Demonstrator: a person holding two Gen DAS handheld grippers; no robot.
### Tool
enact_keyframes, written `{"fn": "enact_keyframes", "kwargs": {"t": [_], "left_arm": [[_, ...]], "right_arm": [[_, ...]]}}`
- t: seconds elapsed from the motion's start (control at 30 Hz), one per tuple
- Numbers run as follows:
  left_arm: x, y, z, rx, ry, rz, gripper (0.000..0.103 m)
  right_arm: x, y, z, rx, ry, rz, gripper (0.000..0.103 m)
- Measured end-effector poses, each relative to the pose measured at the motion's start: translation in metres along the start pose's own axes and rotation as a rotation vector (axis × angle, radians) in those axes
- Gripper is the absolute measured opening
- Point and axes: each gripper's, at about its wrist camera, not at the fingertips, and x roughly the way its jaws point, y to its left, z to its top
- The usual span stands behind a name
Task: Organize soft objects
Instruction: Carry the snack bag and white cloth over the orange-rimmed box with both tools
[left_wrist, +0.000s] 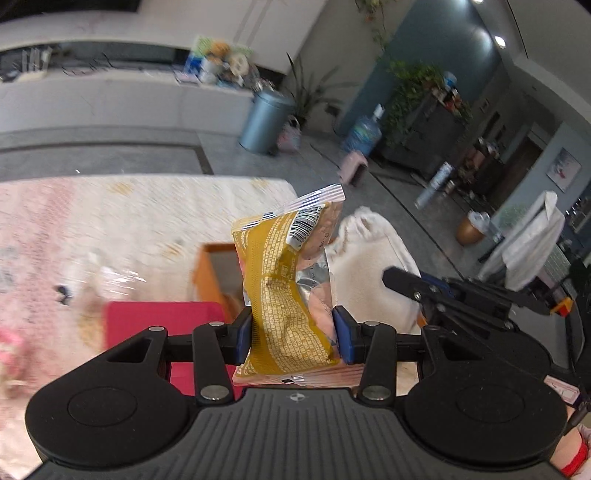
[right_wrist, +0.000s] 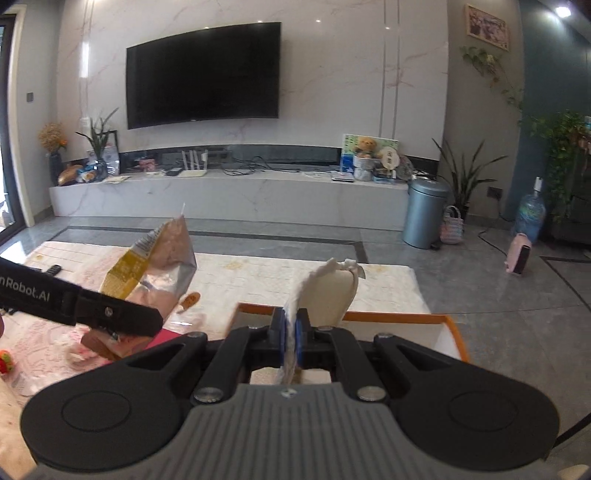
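The left gripper pinches a snack bag and the right gripper clamps a white cloth, both above the orange box near the bench's right edge; the slick bag could slip and miss.

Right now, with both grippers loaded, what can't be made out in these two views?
- Orange box contents: right gripper and white cloth cover them in the right wrist view.
- Snack bag front: only its printed back shows in the left wrist view.
- Tabletop items at left: motion blur, left wrist view.
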Motion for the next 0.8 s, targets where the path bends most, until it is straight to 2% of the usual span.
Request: {"fn": "enact_keyframes", "kwargs": {"t": [0.07,0.17,0.37,0.57,0.67,0.8], "left_arm": [[0.018,-0.004,0.003,-0.017,0.029,-0.030,0.051],[0.049,-0.003,0.004,-0.117,0.089,-0.097,0.051],[0.100,-0.006,-0.005,-0.229,0.180,-0.171,0.051],[0.134,0.001,-0.007,-0.280,0.232,-0.071,0.051],[0.146,0.002,-0.014,-0.300,0.283,-0.035,0.051],[0.151,0.004,-0.020,-0.311,0.327,0.050,0.052]], "right_arm": [[0.009,-0.017,-0.002,0.019,0.037,-0.003,0.003],[0.027,-0.033,-0.010,0.008,0.111,-0.020,0.003],[0.054,-0.062,-0.034,0.017,0.237,-0.019,0.003],[0.073,-0.085,-0.051,0.041,0.349,-0.040,0.003],[0.079,-0.087,-0.056,0.030,0.389,-0.062,0.003],[0.085,-0.091,-0.064,0.015,0.424,-0.087,0.004]]}}
